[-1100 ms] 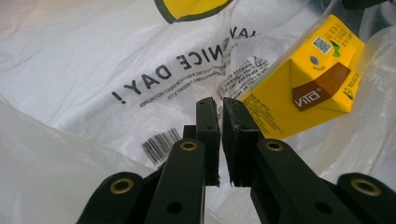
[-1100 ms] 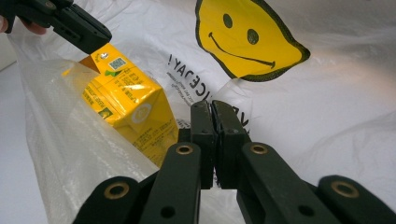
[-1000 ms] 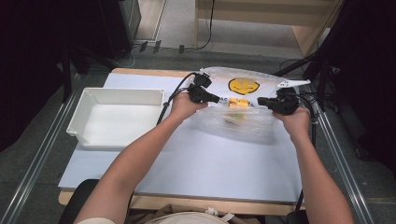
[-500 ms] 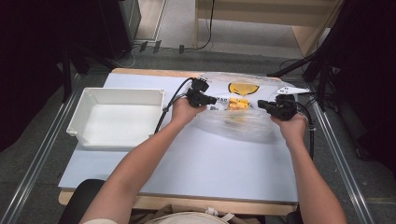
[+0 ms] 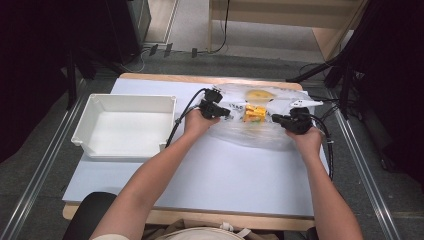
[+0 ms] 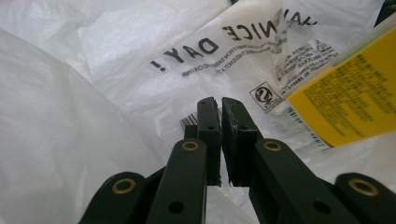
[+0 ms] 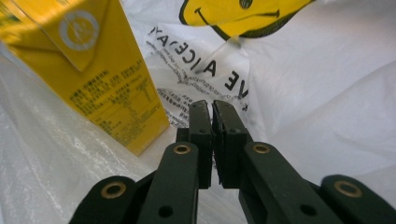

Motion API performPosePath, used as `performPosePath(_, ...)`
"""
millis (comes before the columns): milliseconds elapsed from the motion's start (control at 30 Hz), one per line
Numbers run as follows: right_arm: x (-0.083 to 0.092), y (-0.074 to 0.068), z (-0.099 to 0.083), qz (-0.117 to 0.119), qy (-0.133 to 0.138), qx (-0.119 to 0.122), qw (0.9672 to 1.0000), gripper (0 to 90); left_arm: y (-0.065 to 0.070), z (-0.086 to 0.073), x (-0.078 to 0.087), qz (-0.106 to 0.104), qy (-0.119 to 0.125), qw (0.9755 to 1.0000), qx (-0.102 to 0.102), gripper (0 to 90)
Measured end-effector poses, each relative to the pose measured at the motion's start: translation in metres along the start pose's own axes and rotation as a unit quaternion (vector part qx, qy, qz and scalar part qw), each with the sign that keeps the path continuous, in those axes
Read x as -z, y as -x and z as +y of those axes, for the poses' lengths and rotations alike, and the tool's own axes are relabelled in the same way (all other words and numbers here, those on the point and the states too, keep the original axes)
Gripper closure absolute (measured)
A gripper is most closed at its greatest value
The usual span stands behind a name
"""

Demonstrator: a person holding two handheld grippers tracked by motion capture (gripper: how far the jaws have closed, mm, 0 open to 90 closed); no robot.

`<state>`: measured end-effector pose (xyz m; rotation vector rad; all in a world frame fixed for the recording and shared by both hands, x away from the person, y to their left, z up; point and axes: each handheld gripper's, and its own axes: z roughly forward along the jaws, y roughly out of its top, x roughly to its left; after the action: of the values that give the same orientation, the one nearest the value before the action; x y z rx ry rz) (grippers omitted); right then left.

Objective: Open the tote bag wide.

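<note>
A thin clear-white plastic bag point(image 5: 255, 136) with a yellow smiley point(image 5: 260, 94) and black lettering lies at the far middle of the table. A yellow carton point(image 5: 255, 112) stands inside it. My left gripper point(image 5: 227, 112) grips the bag's left edge and my right gripper point(image 5: 275, 118) its right edge, with the film stretched between them. In the left gripper view the jaws point(image 6: 219, 100) are pressed together on film, the carton point(image 6: 350, 102) to the right. In the right gripper view the jaws point(image 7: 212, 103) are likewise closed on film, the carton point(image 7: 98, 70) at upper left.
A white rectangular tray point(image 5: 125, 100) stands to the left of the bag with nothing in it. The pale blue table top point(image 5: 225, 175) stretches toward the person. Black cables trail from both grippers across the far side. Metal rails run along both table sides.
Both hands have sunk toward the table with the bag held between them. The bag and carton now rest lower on the surface.
</note>
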<state>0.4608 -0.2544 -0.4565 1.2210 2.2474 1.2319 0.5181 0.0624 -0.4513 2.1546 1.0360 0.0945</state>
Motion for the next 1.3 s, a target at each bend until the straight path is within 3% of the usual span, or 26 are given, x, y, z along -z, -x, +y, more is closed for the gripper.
performPosePath(300,-0.014,0.004,-0.013,-0.007,-0.019,-0.015,0.9997,87.9,-0.009,-0.004,-0.006,0.016,-0.005,0.9998,0.013,86.7)
performPosePath(533,-0.013,0.013,-0.025,-0.028,-0.029,-0.031,0.9987,87.9,-0.022,-0.006,-0.006,0.036,-0.005,0.9986,0.039,87.5)
performPosePath(767,-0.005,0.023,-0.032,-0.046,-0.033,-0.052,0.9971,89.2,-0.033,-0.006,-0.003,0.056,0.006,0.9956,0.075,88.7)
performPosePath(933,0.003,0.032,-0.036,-0.059,-0.035,-0.072,0.9950,90.0,-0.040,-0.006,0.001,0.076,0.007,0.9935,0.085,89.7)
performPosePath(1300,0.017,0.048,-0.046,-0.074,-0.030,-0.089,0.9928,90.0,-0.043,-0.007,0.003,0.081,0.006,0.9931,0.085,90.0)
